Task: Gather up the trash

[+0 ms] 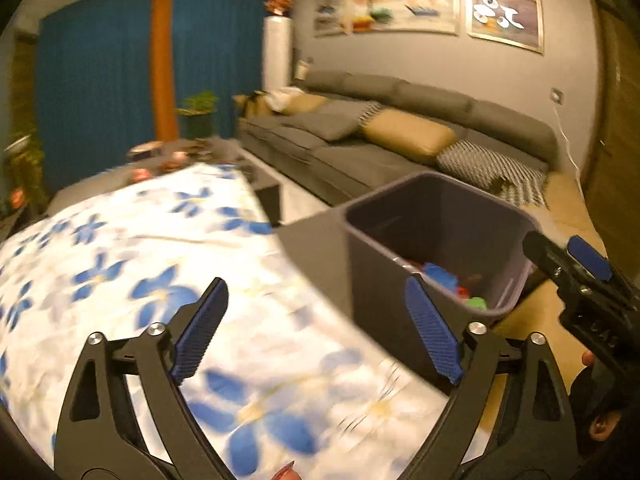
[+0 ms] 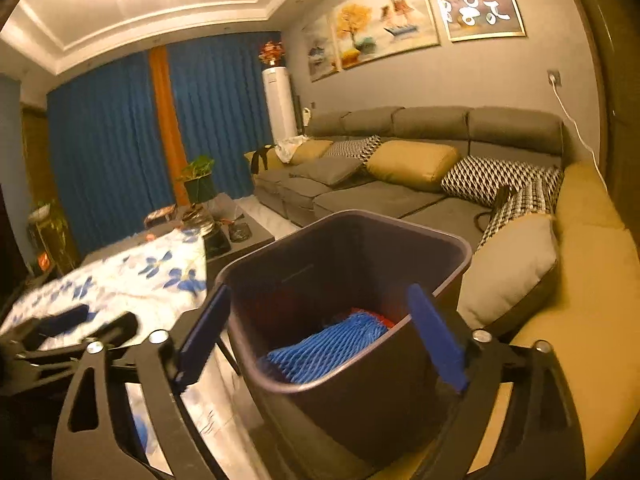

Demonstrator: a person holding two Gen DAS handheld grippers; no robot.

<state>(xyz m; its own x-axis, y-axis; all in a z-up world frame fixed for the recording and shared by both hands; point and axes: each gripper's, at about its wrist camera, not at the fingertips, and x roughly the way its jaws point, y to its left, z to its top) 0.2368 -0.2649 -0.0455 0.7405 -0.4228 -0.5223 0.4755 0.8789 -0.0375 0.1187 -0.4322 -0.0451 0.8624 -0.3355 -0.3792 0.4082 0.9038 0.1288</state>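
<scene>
The dark bin [image 2: 348,280] stands at the edge of the desk [image 1: 312,248], beside the flowery cloth [image 1: 160,280]. Blue netting [image 2: 320,352] lies inside it. The left hand-held gripper [image 1: 316,328] and the right hand-held gripper [image 2: 320,332] both gape wide, holding nothing.

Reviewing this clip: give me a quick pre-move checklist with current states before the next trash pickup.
1. Left gripper open, nothing between its fingers: ok.
2. Right gripper open, nothing held: ok.
3. Trash bin upright beside the table: ok.
4. Blue foam net inside the bin: ok.
5. Next trash item found on the floral tablecloth: cannot tell, view blurred.
6. Grippers apart from each other: ok.
</scene>
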